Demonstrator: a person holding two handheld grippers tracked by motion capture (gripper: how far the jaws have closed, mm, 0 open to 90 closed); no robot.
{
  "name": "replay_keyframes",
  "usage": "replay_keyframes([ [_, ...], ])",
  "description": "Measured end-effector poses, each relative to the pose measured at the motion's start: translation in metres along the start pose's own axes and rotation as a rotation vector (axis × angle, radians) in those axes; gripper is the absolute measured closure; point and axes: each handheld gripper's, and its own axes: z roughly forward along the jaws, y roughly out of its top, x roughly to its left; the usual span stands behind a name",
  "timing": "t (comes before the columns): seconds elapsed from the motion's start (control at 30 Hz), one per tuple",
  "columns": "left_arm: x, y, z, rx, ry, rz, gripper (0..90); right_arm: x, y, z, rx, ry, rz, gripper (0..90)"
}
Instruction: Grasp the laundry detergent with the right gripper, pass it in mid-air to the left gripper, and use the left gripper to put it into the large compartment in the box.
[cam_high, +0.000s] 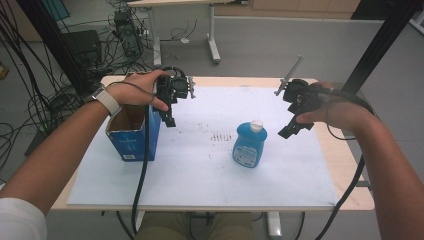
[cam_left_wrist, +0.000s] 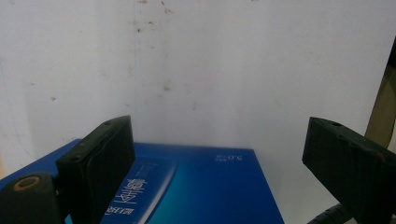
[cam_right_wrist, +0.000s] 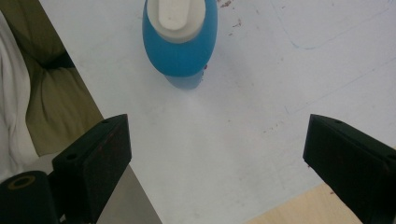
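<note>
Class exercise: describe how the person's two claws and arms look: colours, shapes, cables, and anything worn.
Both the left claw and the right claw are black, each with two blocky, flat-faced jaws. A black cable trails from the left one, another from the right. The left wrist wears a white-strapped watch, and a white sleeve covers the upper arm.

On the table stands one blue plastic bottle with a white cap (cam_high: 249, 145), and one open blue cardboard box (cam_high: 134, 134) sits near the left edge. One large white sheet (cam_high: 210, 175) covers the wooden tabletop. Two black two-jaw grippers are in the scene, the left gripper (cam_high: 169, 119) and the right gripper (cam_high: 292, 129), one in each of the person's two hands. One pale wristwatch band (cam_high: 107, 101) circles the left wrist.
</note>
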Motion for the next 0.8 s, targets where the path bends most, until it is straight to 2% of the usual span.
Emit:
replay_keyframes([
  [0.47, 0.0014, 0.002, 0.0027, -0.008, -0.001, 0.002, 9.6, -0.003, -0.0034, 0.0034, -0.006, -0.001, 0.023, 4.7],
  [0.8, -0.0003, 0.0005, 0.0024, -0.015, 0.004, -0.001, 9.6, -0.0015, -0.0053, 0.0034, -0.021, -0.006, 0.017, 6.0],
])
